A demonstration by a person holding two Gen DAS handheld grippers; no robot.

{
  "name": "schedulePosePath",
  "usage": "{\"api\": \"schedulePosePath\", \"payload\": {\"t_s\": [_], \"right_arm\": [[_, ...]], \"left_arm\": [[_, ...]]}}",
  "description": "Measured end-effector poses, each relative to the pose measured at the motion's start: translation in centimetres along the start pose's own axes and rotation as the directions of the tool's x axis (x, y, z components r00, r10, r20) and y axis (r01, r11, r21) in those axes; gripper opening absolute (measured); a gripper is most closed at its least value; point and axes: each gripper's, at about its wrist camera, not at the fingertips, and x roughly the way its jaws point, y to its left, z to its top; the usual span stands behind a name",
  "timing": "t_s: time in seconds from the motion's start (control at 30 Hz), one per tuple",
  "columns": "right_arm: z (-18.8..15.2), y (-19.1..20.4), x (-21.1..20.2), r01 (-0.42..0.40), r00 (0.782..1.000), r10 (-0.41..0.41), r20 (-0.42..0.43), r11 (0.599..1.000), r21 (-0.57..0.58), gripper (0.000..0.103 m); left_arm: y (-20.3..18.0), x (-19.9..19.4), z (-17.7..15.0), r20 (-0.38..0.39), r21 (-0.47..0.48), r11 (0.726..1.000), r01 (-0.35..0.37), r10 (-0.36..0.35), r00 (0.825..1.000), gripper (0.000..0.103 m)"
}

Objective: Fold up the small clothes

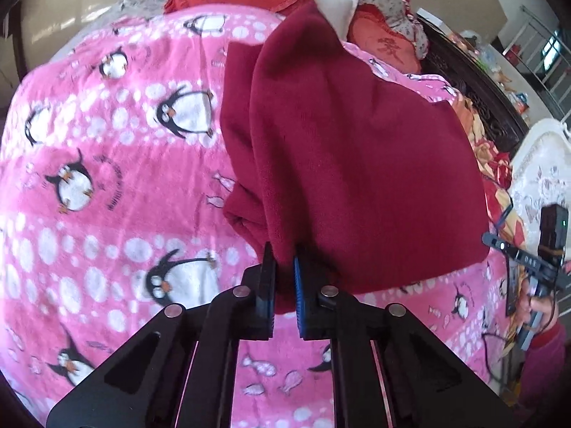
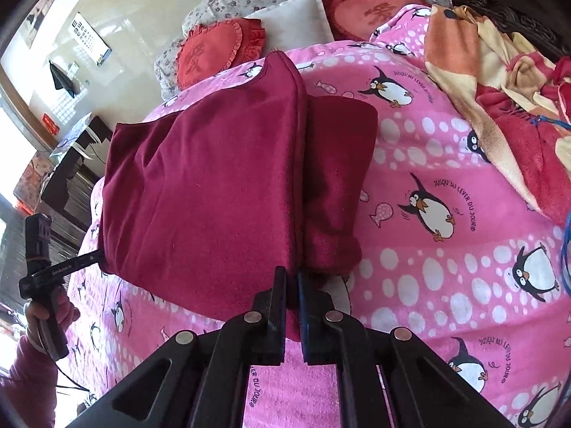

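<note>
Dark red garment (image 1: pixel 357 164) lies on the pink penguin blanket (image 1: pixel 107 185) covering the bed, partly folded, with a sleeve doubled under along one side. Left gripper (image 1: pixel 284 267): jaws nearly shut, pinching the garment's near corner at 6 o'clock in its own view. Right gripper (image 2: pixel 292 283): jaws likewise clamped on the opposite near corner, 6 o'clock in the right view. Each gripper shows in the other's camera, at 3 and 9 o'clock, held in a hand (image 2: pixel 46 315) with a pink sleeve. Red heart cushions (image 2: pixel 214 53) and a white pillow (image 2: pixel 296 18) sit at 12 o'clock beyond the garment.
</note>
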Motion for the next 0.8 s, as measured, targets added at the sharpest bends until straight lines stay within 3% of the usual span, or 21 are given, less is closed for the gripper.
{"api": "schedulePosePath", "payload": {"t_s": [0.1,0.23,0.4,0.57,0.67,0.8], "right_arm": [[-0.1,0.0,0.7,0.018,1.000,-0.018,-0.015,1.000,-0.006,0.005],[0.3,0.3,0.4,0.024,1.000,-0.024,-0.013,1.000,0.014,0.005],[1.5,1.9,-2.9,0.032,0.997,-0.031,0.066,0.999,-0.003,0.010],[3.6,5.6,-2.1,-0.043,0.996,0.047,0.070,0.997,-0.058,0.030],[4.5,8.7,0.1,-0.078,0.996,0.082,0.032,0.990,-0.114,0.030],[5.5,12.8,3.2,-0.100,0.995,0.098,-0.020,0.973,-0.206,0.030]], "left_arm": [[1.1,0.6,-0.9,-0.018,-0.010,1.000,-0.027,0.027,0.999,0.007],[1.7,1.3,-1.7,-0.020,-0.071,0.997,-0.009,0.007,1.000,0.007],[0.7,0.6,-1.8,0.000,-0.030,0.998,-0.053,0.053,0.999,0.007],[0.0,0.8,-1.9,0.014,-0.061,0.994,-0.089,0.090,0.996,0.008],[-0.1,0.6,-2.0,0.021,-0.074,0.990,-0.116,0.118,0.993,0.022],[-0.1,-0.2,-2.0,0.033,-0.081,0.986,-0.143,0.146,0.989,0.027]]}}
